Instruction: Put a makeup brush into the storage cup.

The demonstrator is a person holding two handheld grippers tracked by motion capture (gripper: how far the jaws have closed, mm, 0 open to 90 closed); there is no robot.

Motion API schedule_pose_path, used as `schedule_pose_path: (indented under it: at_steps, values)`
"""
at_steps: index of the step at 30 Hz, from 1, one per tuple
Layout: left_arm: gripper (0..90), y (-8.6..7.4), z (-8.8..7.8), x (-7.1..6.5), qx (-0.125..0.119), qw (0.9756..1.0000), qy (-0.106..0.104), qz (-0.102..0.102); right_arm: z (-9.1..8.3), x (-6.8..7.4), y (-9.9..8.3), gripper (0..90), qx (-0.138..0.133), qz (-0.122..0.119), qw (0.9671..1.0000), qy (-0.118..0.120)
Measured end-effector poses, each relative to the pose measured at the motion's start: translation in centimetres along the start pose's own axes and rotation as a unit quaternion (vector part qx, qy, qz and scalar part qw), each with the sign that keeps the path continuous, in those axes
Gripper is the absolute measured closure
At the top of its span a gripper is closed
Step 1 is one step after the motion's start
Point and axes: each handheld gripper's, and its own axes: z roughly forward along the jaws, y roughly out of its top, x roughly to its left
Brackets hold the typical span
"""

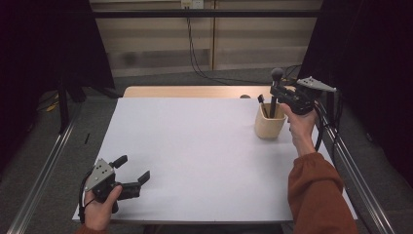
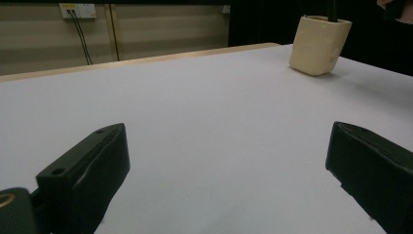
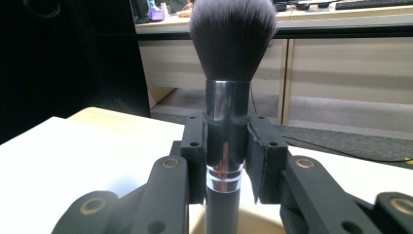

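Two fingers of my right gripper (image 3: 226, 156) clamp the metal collar of a makeup brush (image 3: 229, 58), bristles up, its handle standing in the cup (image 1: 269, 127) at two o'clock on the worktop (image 1: 195, 156). My left gripper (image 1: 131, 173), at seven o'clock, rests wide open, holding nothing.

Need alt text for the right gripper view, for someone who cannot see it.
The right gripper is clamped on the shiny metal collar of a makeup brush held upright, dark bristles on top. Behind it lie the white table and pale cabinets.
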Motion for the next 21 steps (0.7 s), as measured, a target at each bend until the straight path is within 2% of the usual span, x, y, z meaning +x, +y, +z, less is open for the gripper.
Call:
schedule_pose_path:
  at_steps: [7, 21]
  values:
    - [2.3, 0.0, 0.0, 0.0, -0.001, 1.0, 0.0, -0.001, 0.2, -0.1, -0.6, 71.9, -0.004, 0.001, 1.0, 0.002]
    - [2.3, 0.0, 0.0, 0.0, 0.0, 1.0, 0.0, -0.001, 0.4, -0.4, -2.2, 71.8, 0.008, 0.005, 1.0, 0.0]
